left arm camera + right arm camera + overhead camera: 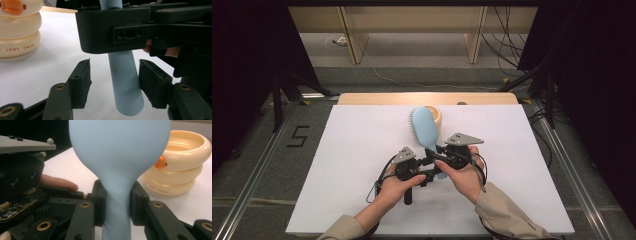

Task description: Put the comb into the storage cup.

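From the high view, a light blue hairbrush (426, 129) lies slanted over the white table (352, 165), its head just in front of a cream ring-shaped cup (438, 116). Both hands meet at the brush's handle, the right gripper (443, 154) nearer the cup and the left gripper (428, 174) farther from it.

In the left gripper view, the left gripper (113, 82) has its jaws spread around the handle's end: the right pad touches it, the left stands clear.

In the right gripper view, the right gripper (117, 203) pinches the brush's neck between both pads, with the cup behind it.
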The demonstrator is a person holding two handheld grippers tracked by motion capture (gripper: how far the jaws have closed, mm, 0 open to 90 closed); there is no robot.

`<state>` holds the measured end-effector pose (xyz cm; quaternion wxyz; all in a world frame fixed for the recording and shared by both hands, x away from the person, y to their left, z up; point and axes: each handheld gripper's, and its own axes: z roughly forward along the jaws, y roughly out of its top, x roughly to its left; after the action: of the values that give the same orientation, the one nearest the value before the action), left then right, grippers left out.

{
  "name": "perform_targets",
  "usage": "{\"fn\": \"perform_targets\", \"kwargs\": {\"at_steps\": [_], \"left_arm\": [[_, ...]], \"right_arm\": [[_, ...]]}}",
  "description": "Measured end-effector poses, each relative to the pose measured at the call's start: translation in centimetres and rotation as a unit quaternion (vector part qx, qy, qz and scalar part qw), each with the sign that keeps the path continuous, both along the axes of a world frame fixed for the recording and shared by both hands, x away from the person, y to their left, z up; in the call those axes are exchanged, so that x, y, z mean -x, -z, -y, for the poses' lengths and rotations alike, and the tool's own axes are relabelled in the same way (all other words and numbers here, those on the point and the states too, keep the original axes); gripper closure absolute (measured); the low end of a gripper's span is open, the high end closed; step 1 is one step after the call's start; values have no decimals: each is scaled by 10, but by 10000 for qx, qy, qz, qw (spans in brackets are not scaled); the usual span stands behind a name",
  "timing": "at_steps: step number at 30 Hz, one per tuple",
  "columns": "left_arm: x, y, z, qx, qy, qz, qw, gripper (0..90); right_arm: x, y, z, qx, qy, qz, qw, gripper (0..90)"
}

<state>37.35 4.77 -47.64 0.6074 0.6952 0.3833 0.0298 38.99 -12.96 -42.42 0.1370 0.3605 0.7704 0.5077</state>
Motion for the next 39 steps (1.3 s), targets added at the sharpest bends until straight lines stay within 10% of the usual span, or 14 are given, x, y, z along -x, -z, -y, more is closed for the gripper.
{"fn": "perform_targets", "kwargs": {"at_steps": [39], "left_arm": [[1,4,-2,311,7,-119,9994,659]], "right_arm": [[0,0,-1,-100,6,71,9999,698]]}}
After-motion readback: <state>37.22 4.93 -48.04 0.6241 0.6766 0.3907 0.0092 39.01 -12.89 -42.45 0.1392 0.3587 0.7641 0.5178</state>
